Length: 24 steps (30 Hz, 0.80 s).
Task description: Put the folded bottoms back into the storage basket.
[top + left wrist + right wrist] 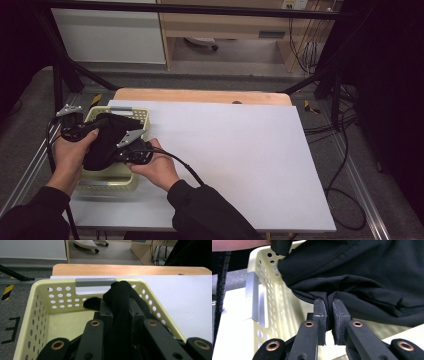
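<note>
A black cloth garment (106, 141) hangs bunched over a pale yellow perforated basket (141, 117) at the table's left edge. My left gripper (94, 131) is shut on the cloth; in the left gripper view a fold of the black cloth (120, 305) is pinched between the jaws above the basket (35, 315). My right gripper (120, 150) is shut on the cloth's lower edge; in the right gripper view the black cloth (367, 277) is clamped between the fingertips (320, 308), with the basket (274, 312) behind.
The basket stands on a white sheet (235, 160) that covers most of the wooden table (200, 95). A grey handle (95, 281) sits on the basket's far rim. Black frame posts (60, 75) and cables (345, 150) surround the table.
</note>
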Tool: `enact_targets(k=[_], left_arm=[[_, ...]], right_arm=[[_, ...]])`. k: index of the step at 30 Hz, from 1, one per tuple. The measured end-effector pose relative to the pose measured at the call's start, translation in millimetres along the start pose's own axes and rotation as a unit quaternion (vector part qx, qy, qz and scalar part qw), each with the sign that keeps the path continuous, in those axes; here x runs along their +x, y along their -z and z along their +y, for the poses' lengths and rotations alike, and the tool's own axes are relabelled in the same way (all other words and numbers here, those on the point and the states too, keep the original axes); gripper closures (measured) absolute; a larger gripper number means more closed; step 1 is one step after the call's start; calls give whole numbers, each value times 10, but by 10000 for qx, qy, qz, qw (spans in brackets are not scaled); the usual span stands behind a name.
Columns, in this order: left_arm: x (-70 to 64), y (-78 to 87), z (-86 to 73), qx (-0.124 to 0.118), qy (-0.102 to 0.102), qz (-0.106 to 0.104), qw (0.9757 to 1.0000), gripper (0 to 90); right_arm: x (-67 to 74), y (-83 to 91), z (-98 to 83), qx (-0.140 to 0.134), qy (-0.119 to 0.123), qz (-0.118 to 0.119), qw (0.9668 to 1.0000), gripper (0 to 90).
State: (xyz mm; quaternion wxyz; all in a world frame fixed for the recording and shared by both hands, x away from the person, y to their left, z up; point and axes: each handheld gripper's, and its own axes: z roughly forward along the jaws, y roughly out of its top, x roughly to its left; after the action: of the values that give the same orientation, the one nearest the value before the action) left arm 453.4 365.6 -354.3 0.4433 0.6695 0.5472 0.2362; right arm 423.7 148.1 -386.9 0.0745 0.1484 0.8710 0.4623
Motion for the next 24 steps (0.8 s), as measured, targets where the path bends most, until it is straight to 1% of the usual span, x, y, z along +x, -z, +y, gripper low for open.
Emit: enact_targets(k=[6,13,16,24], left_arm=[[3,-8,-5,18,-25,6,10000,783],[5,-19,-20,48,-45,-15,10000,784],[2,-26,-23,70,-71,-8,9999,784],[-24,-67,-23,60,-23,-20,10000,783]], right_arm=[[2,-18,-4,16,-22,11,10000,836],[27,-32,5,57,46,31,10000,836],[38,-35,5,70,40,29,10000,835],[19,-45,21,94,35,-3,10000,835]])
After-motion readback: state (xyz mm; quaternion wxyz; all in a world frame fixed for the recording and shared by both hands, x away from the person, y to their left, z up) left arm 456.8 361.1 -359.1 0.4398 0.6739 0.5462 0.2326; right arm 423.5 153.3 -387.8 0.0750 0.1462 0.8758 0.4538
